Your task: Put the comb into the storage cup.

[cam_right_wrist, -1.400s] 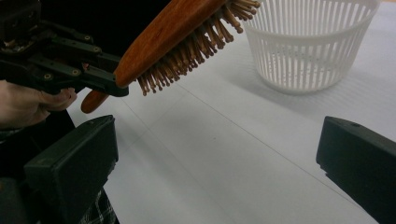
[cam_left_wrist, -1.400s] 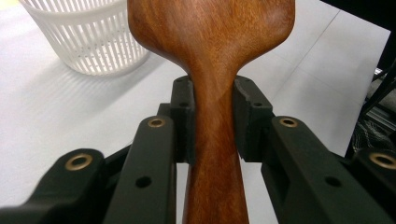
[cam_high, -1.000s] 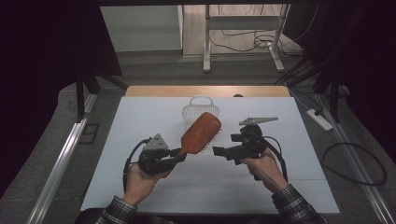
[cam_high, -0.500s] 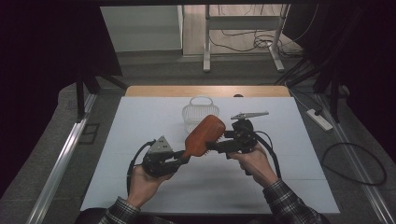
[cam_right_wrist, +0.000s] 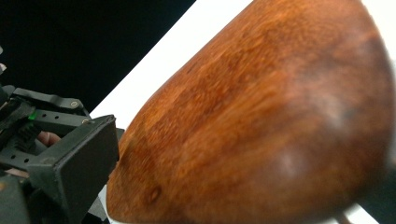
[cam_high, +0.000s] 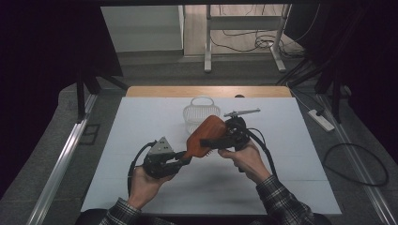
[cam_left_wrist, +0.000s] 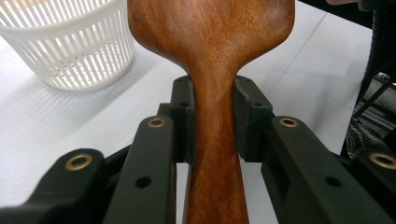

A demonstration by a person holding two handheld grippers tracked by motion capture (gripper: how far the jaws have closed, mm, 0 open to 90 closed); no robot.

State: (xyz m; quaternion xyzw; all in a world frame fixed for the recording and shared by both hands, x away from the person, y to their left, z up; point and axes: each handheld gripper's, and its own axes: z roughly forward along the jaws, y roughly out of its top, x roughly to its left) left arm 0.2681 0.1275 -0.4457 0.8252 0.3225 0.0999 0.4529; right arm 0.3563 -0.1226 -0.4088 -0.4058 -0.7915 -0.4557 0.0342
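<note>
Hairbrush (cam_high: 206,136), wooden, reddish-brown, held off the table (cam_high: 141,122) between the 2 grippers, its smooth back facing up and toward the camera in the high view. Handle end points down-left, wide head points up-right.

Left gripper (cam_high: 184,161) clamps the brush handle: in the left gripper view the neck of the hairbrush (cam_left_wrist: 212,116) runs straight up between the 2 black jaws, both pads (cam_left_wrist: 184,119) pressed flat against its sides, narrow gap, no slack visible. Head of the brush flares out just past the jaw tips. Handle continues down below the pads toward the gripper body.

Right gripper (cam_high: 212,141) sits at the brush head, right side in the high view, 1 black jaw lying across the head's back. In the right gripper view the wooden head (cam_right_wrist: 261,121) is very close and blurred, and the left gripper (cam_right_wrist: 56,154) shows at the lower left edge. Right jaws' own tips are hidden, so cannot tell whether they press on the head or stand apart from it.

White slatted basket (cam_high: 199,111) stands on the table just behind the brush head, not touching it; also seen upper left in the left gripper view (cam_left_wrist: 65,42). Person's hands, plaid sleeves (cam_high: 281,201) come in from the bottom.
</note>
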